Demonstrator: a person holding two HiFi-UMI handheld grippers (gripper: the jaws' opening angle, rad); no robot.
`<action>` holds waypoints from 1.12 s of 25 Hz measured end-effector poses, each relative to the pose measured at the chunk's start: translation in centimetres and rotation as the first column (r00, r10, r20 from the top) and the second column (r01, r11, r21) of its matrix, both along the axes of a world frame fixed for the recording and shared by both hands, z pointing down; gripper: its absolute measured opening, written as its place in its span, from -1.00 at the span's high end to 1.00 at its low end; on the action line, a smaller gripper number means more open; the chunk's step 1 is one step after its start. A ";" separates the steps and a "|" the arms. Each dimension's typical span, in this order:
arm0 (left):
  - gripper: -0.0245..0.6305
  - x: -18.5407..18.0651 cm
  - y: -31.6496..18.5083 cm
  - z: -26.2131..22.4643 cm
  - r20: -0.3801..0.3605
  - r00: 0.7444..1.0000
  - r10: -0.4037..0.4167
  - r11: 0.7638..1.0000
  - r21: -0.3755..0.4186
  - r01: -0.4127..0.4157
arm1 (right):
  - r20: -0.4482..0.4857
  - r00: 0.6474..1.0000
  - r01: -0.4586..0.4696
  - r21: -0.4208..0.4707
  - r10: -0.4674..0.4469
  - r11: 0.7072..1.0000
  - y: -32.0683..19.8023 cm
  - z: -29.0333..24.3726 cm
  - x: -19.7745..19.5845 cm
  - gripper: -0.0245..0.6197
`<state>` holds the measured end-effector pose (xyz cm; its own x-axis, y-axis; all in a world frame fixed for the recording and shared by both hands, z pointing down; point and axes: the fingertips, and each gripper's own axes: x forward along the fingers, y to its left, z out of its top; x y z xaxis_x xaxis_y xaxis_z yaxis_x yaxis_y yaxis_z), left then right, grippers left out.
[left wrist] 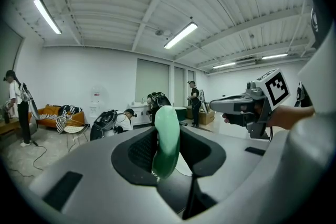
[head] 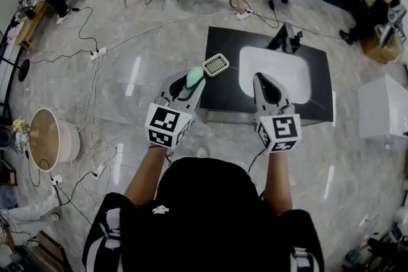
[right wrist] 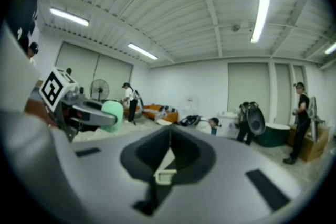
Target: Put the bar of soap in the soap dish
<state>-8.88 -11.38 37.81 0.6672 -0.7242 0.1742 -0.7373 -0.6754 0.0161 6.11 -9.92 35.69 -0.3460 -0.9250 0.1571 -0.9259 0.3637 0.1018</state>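
Observation:
A mint-green bar of soap [head: 194, 76] stands on edge between the jaws of my left gripper [head: 191, 81], which is shut on it; the left gripper view shows the soap [left wrist: 167, 136] upright between the dark pads. The slatted green-and-white soap dish [head: 215, 64] lies on the black counter [head: 223, 95], just beyond and right of the soap. My right gripper [head: 267, 87] hovers at the counter's front edge before the white basin [head: 274, 70], jaws together with nothing held. In the right gripper view the left gripper carries the soap [right wrist: 112, 114] at far left.
A black faucet [head: 287, 38] stands behind the basin. Cables [head: 95, 54] trail over the shiny floor at left. A tan round tub [head: 51, 137] sits far left and a white box [head: 382, 105] at right. Several people work at the back of the room.

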 end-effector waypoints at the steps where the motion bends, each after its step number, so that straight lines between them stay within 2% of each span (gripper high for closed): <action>1: 0.50 -0.1 -0.3 0.2 0.004 1.000 0.000 1.000 -0.003 0.000 | -0.002 1.000 0.003 -0.003 -0.003 1.000 -0.3 0.1 -0.2 0.81; 7: 0.50 0.0 -1.5 1.3 0.015 1.000 0.007 1.000 -0.027 -0.006 | -0.013 1.000 0.006 -0.013 -0.007 1.000 -1.3 0.7 -0.3 0.81; 13: 0.50 2.0 -3.4 2.6 0.012 1.000 0.029 0.998 -0.061 -0.028 | -0.009 1.000 0.007 -0.027 -0.007 1.000 -3.5 1.7 1.6 0.81; 19: 0.51 4.1 -6.1 4.7 0.077 0.997 0.024 0.996 -0.087 -0.017 | -0.007 0.999 0.046 -0.050 -0.046 0.998 -7.0 2.6 2.9 0.81; 22: 0.50 5.4 -7.7 5.9 0.086 0.996 0.014 0.992 -0.123 -0.004 | -0.006 0.997 0.072 -0.063 -0.072 0.995 -9.4 3.3 3.8 0.81; 26: 0.51 6.8 -9.3 8.5 0.152 0.988 0.006 0.987 -0.162 0.018 | -0.001 0.994 0.106 -0.093 -0.107 0.990 -12.1 4.7 4.7 0.81; 28: 0.50 7.0 -9.9 10.1 0.151 0.988 0.005 0.978 -0.207 0.027 | 0.002 0.992 0.124 -0.112 -0.124 0.986 -13.3 5.5 4.8 0.81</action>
<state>-1.88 -21.32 47.89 0.6138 -0.6688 0.4195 -0.7496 -0.6605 0.0440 10.95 -23.21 41.16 -0.4560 -0.8515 0.2588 -0.8725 0.4851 0.0587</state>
